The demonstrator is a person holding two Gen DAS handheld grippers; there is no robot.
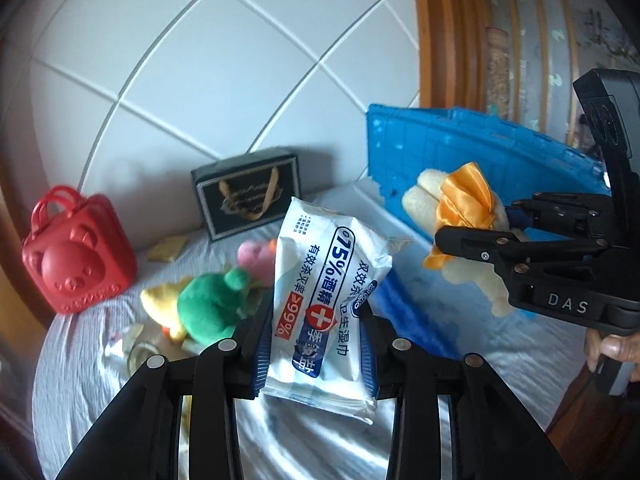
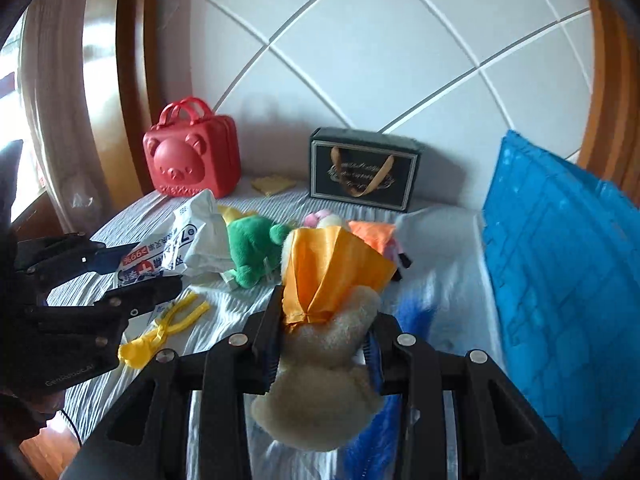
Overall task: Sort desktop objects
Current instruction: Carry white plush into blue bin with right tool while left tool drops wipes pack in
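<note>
Wet-wipe pack (image 1: 326, 300), seen from the left wrist, hangs above the cloth-covered table (image 1: 100, 360), pinched at its lower end by the left gripper (image 1: 316, 354), whose narrowly set pads press both its sides, probably for carrying to the blue crate (image 1: 460, 152). From the right wrist, the right gripper (image 2: 322, 354) clamps a beige plush toy (image 2: 324, 376) with an orange ribbon (image 2: 332, 276), likewise held off the table near the crate.

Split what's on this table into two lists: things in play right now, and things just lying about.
In play: wipes pack in left gripper; beige plush toy in right gripper; blue crate.

Lying about: red bear case, black gift box, green plush, yellow tongs.
</note>
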